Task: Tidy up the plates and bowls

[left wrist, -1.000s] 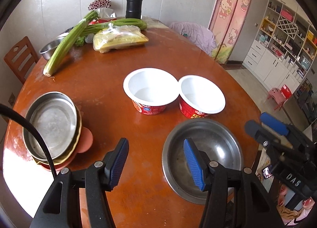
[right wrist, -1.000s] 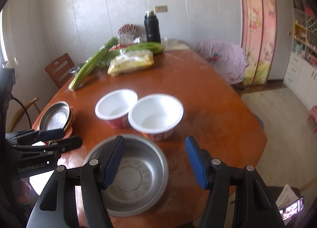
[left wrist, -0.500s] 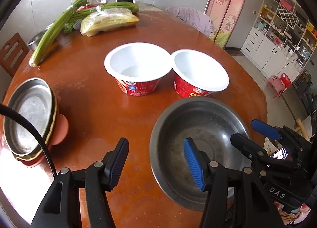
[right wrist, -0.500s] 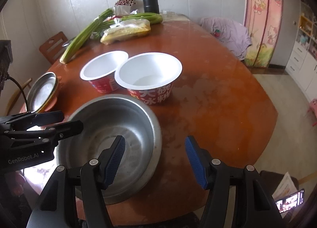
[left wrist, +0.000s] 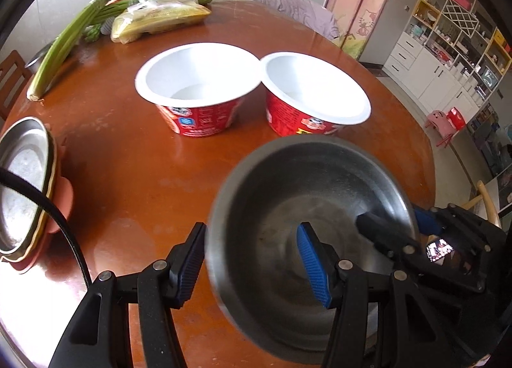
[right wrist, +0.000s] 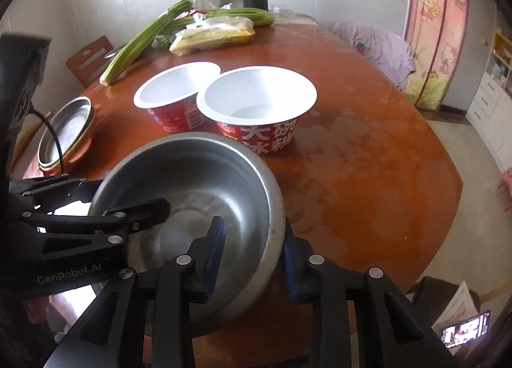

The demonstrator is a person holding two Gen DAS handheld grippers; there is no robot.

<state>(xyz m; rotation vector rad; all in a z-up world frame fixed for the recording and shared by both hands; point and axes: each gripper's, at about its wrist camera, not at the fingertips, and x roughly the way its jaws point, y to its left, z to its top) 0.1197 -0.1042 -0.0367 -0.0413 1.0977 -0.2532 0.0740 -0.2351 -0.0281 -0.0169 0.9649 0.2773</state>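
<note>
mostly bare red-brown table (right wrist: 368, 182), veg at far end (right wrist: 144, 35), white cabinets (left wrist: 448, 80)

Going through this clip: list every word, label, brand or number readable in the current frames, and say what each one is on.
"GenRobot.AI": on the body of the left gripper, seen from the right wrist view.
"大碗" above "冰粉": white characters on the red wall of the nearer paper bowl.
Printed labels on the farther paper bowl: too small to read.
The phone screen: too blurred to read.
</note>
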